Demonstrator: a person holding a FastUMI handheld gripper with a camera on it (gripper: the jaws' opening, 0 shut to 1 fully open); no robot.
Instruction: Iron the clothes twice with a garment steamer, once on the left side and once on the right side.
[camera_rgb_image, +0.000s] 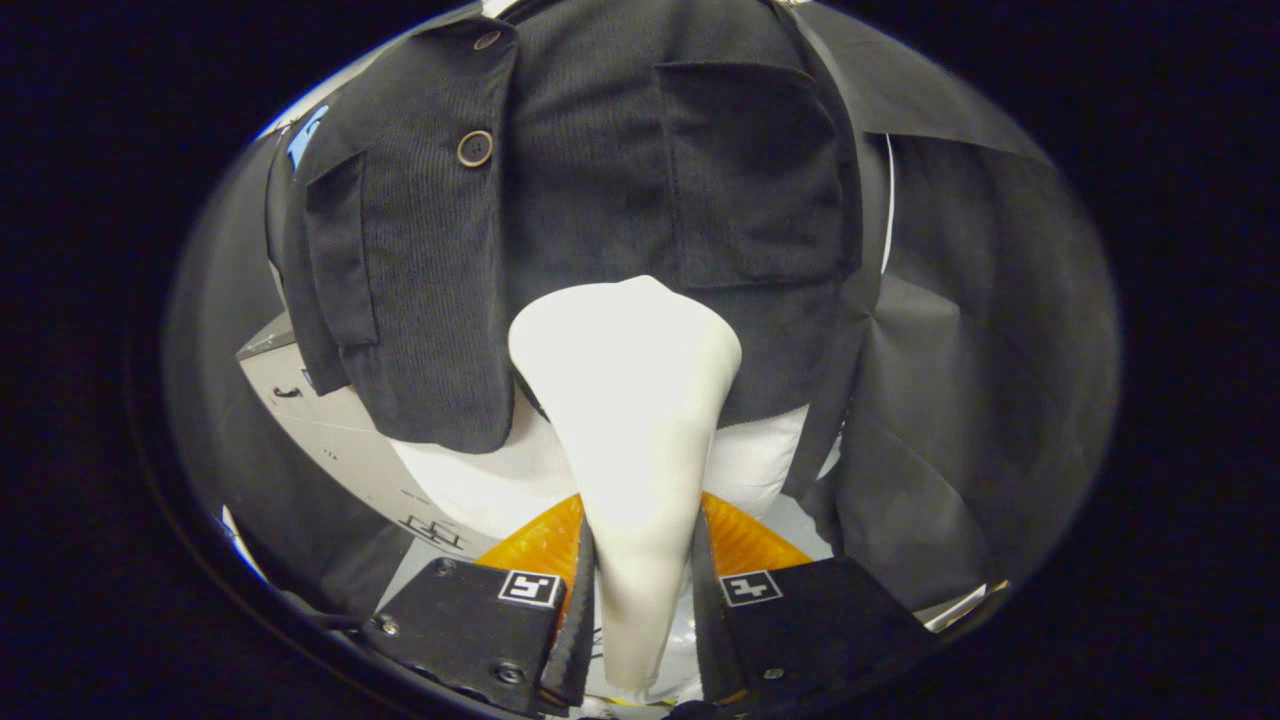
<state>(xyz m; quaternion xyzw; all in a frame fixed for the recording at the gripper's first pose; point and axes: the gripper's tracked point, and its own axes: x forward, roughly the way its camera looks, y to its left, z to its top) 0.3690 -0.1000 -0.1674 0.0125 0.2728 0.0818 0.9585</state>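
Observation:
My gripper (640, 560) is shut on the white garment steamer (630, 400), both fingers pressing on its narrow handle. The steamer's wide head rises ahead of the fingers and rests against the lower middle of a dark corduroy jacket (600, 200). The jacket hangs on a white mannequin torso (470, 480), which shows below the hem. A brown button (474, 148) sits on the jacket's front edge, to the left of the steamer head. A patch pocket (750, 170) lies above and to the right of the head.
A grey box-like unit (330, 430) stands behind the jacket's left side, low down. Black cloth (960, 400) hangs to the right of the jacket. An orange surface (745, 540) shows just behind the fingers under the mannequin.

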